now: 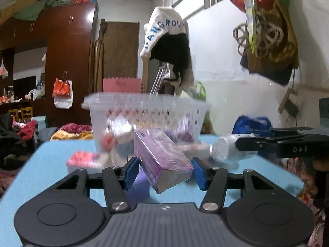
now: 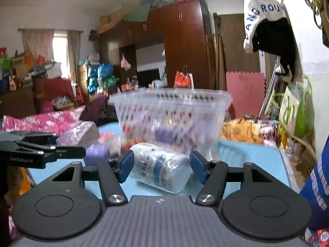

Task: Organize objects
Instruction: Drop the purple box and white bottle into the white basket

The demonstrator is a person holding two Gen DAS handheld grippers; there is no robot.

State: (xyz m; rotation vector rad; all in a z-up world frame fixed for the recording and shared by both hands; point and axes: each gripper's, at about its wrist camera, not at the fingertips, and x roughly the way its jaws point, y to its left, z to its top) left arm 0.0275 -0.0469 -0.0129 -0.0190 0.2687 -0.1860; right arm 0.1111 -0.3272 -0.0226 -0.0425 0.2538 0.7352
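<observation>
Nearly level, both tongs grip: left tongs [image 1: 164,169] purple box [image 1: 162,158], right tongs [image 2: 159,165] bottle [image 2: 160,166].

The purple box [image 1: 162,156] is looking like glossy cardboard, the bottle [image 2: 160,165] like clear crinkly plastic wrap over white plastic. The basket [image 1: 144,107] is showing translucent perforated plastic; the desk [image 1: 51,156] is appearing smooth, matt blue; the wardrobe [image 1: 70,61] is gleaming like varnished wood.

The left gripper [image 1: 164,173] points slightly downward, its blue pads [image 1: 131,171] pressed against a box [image 1: 162,156] (held tilted). The right gripper [image 2: 160,165], pitched about the same beside it, clamps a bottle [image 2: 160,167] lying sideways between its pads [image 2: 125,165].
</observation>
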